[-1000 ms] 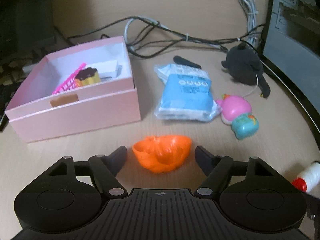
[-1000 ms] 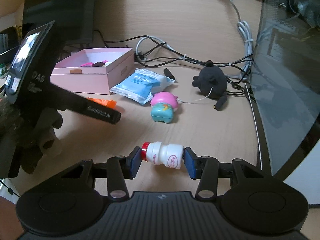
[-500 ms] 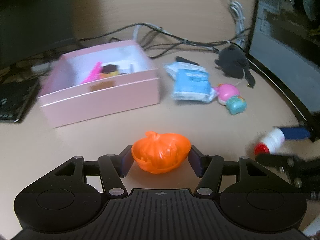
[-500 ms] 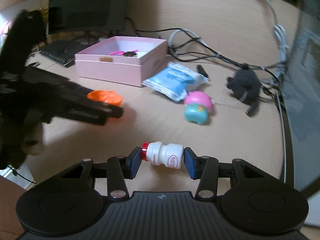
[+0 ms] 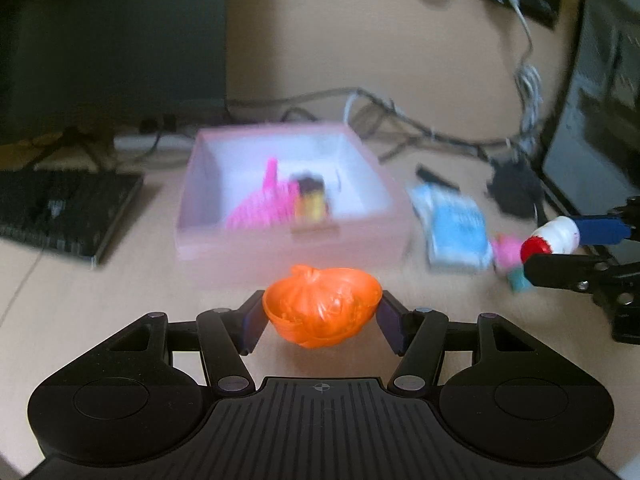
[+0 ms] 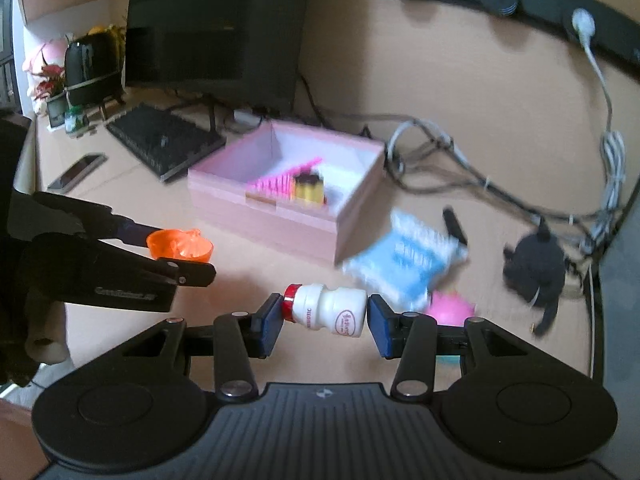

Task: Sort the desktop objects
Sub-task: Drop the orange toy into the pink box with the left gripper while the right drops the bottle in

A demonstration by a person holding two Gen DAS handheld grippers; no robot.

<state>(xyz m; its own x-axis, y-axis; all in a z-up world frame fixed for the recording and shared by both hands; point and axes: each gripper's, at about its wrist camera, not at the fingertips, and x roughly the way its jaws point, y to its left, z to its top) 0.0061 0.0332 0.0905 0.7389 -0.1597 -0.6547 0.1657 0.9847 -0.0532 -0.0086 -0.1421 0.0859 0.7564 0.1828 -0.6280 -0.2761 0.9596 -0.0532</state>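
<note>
While the left tool [image 5: 321, 317] clamps the orange pumpkin [image 5: 321, 311] and the right tool [image 6: 323, 317] pinches the small bottle [image 6: 326, 309] end to end, the pink box [image 5: 280, 216] lies ahead on the tabletop [image 5: 120, 300], probably nearer the left one, though blur hampers judging.

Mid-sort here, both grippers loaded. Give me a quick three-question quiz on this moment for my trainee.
1. What does the left gripper hold?
2. True or false: the small white bottle in the right gripper has a blue cap.
3. Where is the blue packet relative to the pink box? A inside it, B on the desk beside it, C under it.

Key
1. An orange pumpkin-shaped toy, clamped between the pads.
2. False: the cap is red.
3. B.
</note>
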